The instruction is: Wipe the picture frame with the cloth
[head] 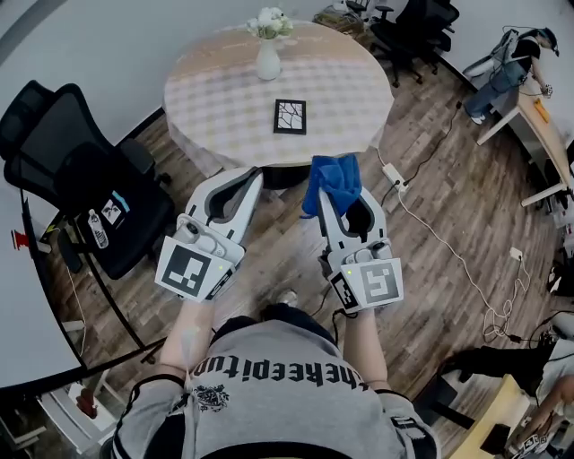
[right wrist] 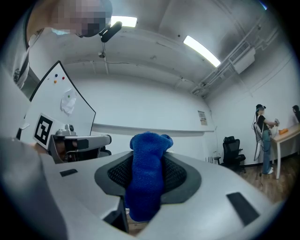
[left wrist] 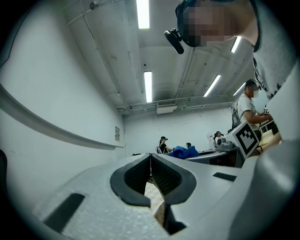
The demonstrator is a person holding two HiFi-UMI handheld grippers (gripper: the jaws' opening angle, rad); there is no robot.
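A white vase (head: 268, 61) at the far side of the round desk (head: 224, 108) holds pale flowers (head: 270, 22). The picture frame (head: 290, 116) (black border, branching black-and-white pattern) lies flat near the desk's near edge, ahead of both tools and untouched. The right hand-held gripper (head: 332, 199) is clamped on a rumpled blue cloth (head: 336, 177); the left hand-held gripper (head: 249, 179) has its jaws together, with nothing between them.
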